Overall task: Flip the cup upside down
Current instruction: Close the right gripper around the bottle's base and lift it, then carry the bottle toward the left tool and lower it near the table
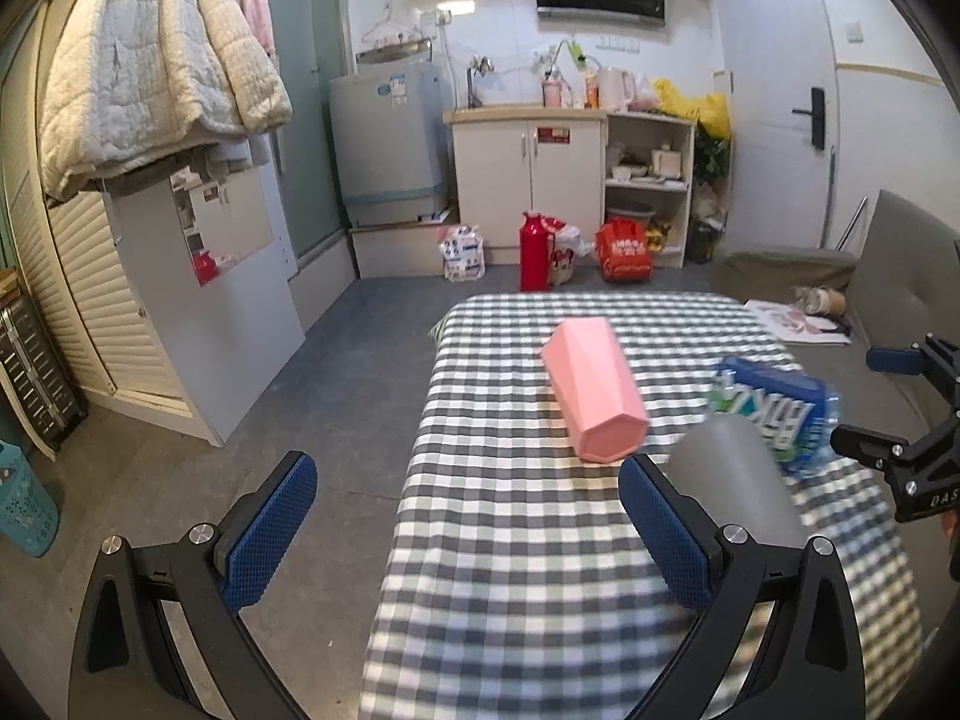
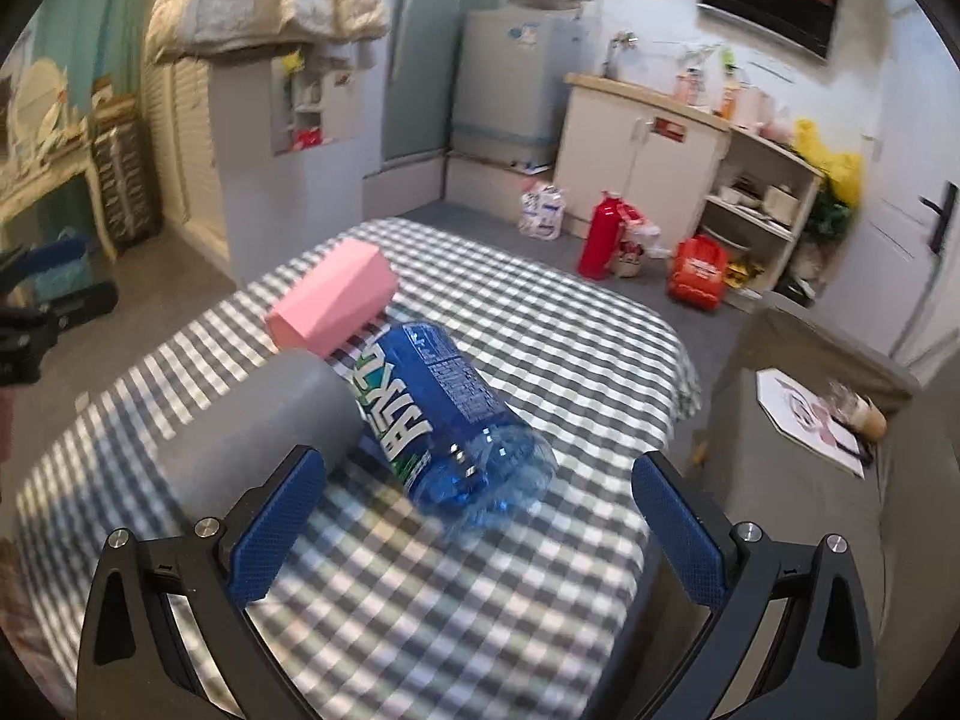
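A pink faceted cup (image 1: 594,396) (image 2: 333,306) lies on its side on the checked tablecloth (image 1: 510,540) (image 2: 570,324), its closed end turned toward my left gripper. Beside it a grey cup (image 1: 738,480) (image 2: 258,426) also lies on its side, touching a blue water bottle (image 1: 774,414) (image 2: 444,420) that lies flat. My left gripper (image 1: 468,480) is open and short of the pink cup, holding nothing; its right finger is close to the grey cup. My right gripper (image 2: 480,471) is open just short of the bottle's base, the grey cup at its left finger.
The table's left edge drops to a grey floor (image 1: 240,420). A grey sofa (image 2: 840,420) with a paper and a jar stands to the table's right. Beyond the table's far edge stand a red flask (image 1: 534,252), bags and a white cabinet (image 1: 528,180).
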Demonstrator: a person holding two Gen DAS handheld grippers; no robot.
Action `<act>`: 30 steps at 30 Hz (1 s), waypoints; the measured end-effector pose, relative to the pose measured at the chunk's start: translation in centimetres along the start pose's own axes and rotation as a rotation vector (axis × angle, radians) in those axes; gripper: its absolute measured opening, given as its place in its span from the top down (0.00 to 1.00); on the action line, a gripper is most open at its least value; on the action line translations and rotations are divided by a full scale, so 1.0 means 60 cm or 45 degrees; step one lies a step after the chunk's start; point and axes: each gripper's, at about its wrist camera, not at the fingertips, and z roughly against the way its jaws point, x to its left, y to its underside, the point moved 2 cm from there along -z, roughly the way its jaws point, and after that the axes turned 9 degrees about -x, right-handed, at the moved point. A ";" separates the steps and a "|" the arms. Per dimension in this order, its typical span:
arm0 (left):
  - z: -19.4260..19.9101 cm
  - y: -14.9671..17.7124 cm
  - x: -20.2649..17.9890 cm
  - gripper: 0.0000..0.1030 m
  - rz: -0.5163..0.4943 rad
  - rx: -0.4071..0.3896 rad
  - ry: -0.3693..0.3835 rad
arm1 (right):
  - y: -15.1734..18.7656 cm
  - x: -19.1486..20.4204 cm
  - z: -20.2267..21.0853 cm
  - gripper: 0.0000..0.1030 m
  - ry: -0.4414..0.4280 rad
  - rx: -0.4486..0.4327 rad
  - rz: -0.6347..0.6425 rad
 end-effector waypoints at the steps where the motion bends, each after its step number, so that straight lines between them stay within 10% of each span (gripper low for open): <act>1: -0.010 0.003 0.000 0.00 0.003 0.012 0.000 | 0.002 0.003 -0.015 0.00 -0.012 0.011 0.026; 13: -0.049 0.037 0.011 0.00 -0.007 0.092 -0.039 | 0.017 -0.016 -0.120 0.00 -0.111 0.133 0.062; 17: -0.041 0.037 0.016 0.00 0.011 0.099 -0.041 | 0.025 -0.004 -0.124 0.21 -0.107 0.206 0.064; 30: 0.076 -0.007 0.027 0.00 0.035 0.029 -0.021 | 0.099 0.021 0.075 0.23 0.107 0.294 -0.231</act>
